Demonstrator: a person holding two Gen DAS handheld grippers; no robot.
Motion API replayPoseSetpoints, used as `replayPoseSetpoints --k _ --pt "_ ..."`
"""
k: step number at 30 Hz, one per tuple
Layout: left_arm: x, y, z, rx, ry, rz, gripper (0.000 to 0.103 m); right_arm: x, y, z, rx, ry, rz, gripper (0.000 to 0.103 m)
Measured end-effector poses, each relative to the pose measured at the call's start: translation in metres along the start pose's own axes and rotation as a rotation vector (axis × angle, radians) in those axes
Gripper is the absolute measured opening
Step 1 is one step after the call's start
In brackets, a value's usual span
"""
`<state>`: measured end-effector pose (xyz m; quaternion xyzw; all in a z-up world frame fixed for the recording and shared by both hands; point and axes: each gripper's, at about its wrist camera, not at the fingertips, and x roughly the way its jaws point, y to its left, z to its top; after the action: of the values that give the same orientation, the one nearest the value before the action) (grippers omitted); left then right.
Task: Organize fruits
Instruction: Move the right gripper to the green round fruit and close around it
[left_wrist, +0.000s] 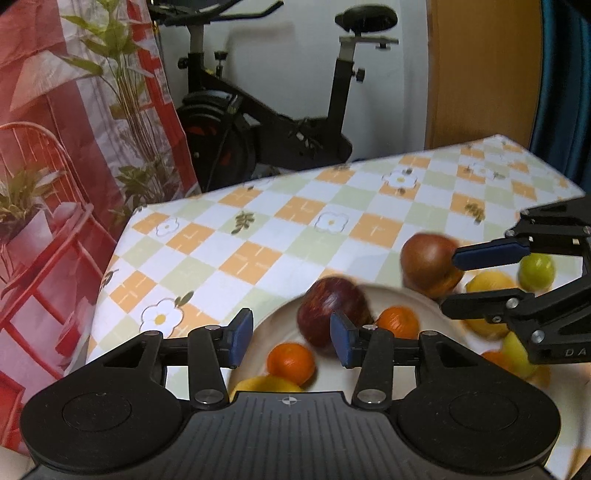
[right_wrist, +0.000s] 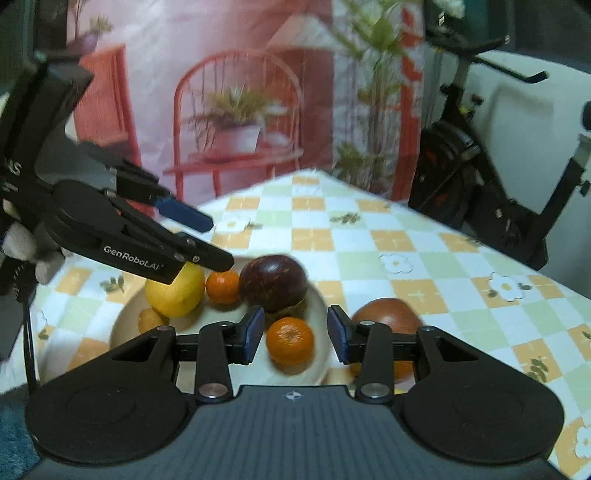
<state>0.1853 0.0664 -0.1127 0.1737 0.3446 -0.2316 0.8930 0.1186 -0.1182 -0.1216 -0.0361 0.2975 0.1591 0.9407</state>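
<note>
White lettering reading "GenRobot.AI" is showing on the side of the black plastic left gripper (right_wrist: 221, 243) in the right wrist view. The letters "DA", cut off, are showing on the black right gripper (left_wrist: 448, 282) body. Remaining marks are proving illegible.

We hold our left gripper (left_wrist: 290, 341) tilted downward with its blue pads (left_wrist: 240, 339) parted and nothing pressed between them. Our right gripper (right_wrist: 295, 338) also points downward, its jaws apart and its pads touching nothing. In the right wrist view, our left gripper reaches in from the left edge, a gloved hand (right_wrist: 26, 247) just behind it.
</note>
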Motion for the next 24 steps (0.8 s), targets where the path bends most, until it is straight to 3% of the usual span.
replayPoseSetpoints --k 10,24 --pt "-0.018 -0.037 0.018 -0.073 -0.111 -0.07 0.049 -0.069 -0.047 -0.018 0.173 -0.184 -0.102 0.044" --pt "-0.007 -0.09 0.026 -0.086 -0.117 -0.172 0.049 -0.106 -0.094 -0.078 0.299 -0.189 -0.233 0.048"
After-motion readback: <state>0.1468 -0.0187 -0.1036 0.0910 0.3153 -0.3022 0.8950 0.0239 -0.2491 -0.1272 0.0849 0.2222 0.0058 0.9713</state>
